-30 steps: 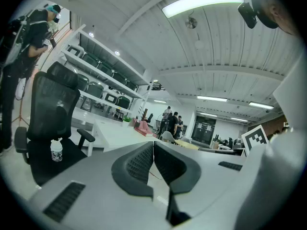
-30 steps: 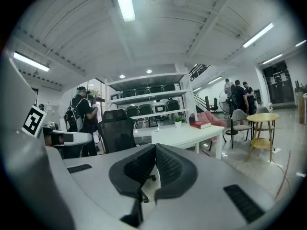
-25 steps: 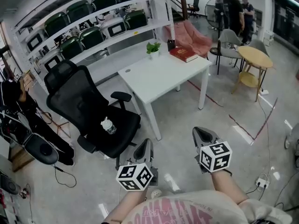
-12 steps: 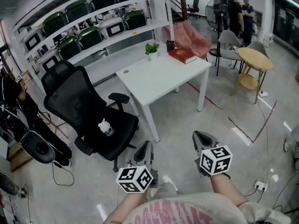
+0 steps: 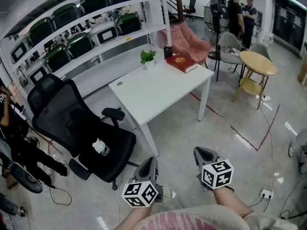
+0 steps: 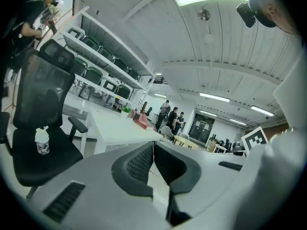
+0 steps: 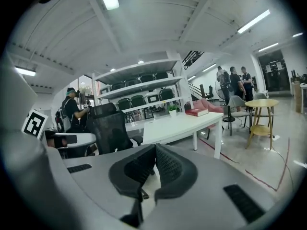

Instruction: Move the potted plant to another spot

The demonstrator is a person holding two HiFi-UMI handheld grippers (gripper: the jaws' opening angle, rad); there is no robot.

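A small green potted plant (image 5: 147, 57) in a white pot stands at the far edge of the white table (image 5: 153, 90); it also shows small in the right gripper view (image 7: 172, 110) and left gripper view (image 6: 125, 110). My left gripper (image 5: 149, 166) and right gripper (image 5: 201, 155) hang over the floor at the bottom of the head view, well short of the table. Both are shut with nothing between the jaws. In the left gripper view (image 6: 153, 145) and the right gripper view (image 7: 155, 148) the black pads meet at the tips.
A red book (image 5: 181, 63) and a dark pen holder (image 5: 168, 51) lie near the plant. A black office chair (image 5: 81, 133) with a bottle (image 5: 100, 147) on its seat stands left of the table. Shelving (image 5: 81, 37), a round wooden table (image 5: 257, 63) and several people (image 5: 230, 8) stand beyond.
Both grippers have moved forward and a little down toward the table. The table, plant and chair have shifted left and nearer in the head view. The jaws stayed shut.
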